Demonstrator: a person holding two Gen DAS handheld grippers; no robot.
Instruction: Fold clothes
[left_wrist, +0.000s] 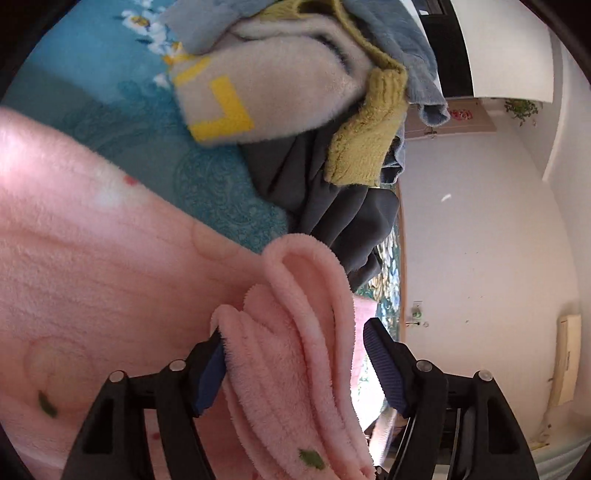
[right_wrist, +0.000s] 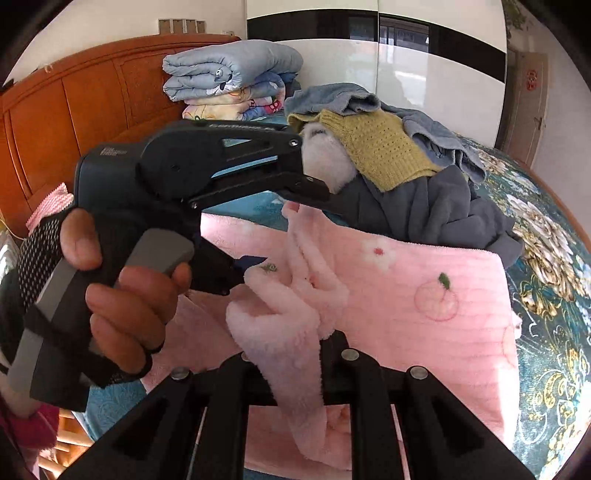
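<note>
A pink fleece garment (right_wrist: 424, 295) with peach and flower prints lies spread on the bed. A bunched fold of it (left_wrist: 295, 350) stands between the fingers of my left gripper (left_wrist: 295, 365), whose jaws stand apart with the right pad clear of the cloth. In the right wrist view the left gripper (right_wrist: 280, 229) shows from the side, held by a hand, with the cloth between its fingers. My right gripper (right_wrist: 295, 354) is shut on another bunch of the pink fleece (right_wrist: 284, 332), which hides its fingertips.
A pile of clothes (right_wrist: 388, 155) lies behind: cream fleece with yellow marks (left_wrist: 266, 92), a yellow-green knit (left_wrist: 365, 144), blue towelling, dark grey cloth (left_wrist: 332, 214). Folded quilts (right_wrist: 229, 77) stack by the wooden headboard (right_wrist: 74, 110). The teal bedspread (left_wrist: 92, 74) ends at the right.
</note>
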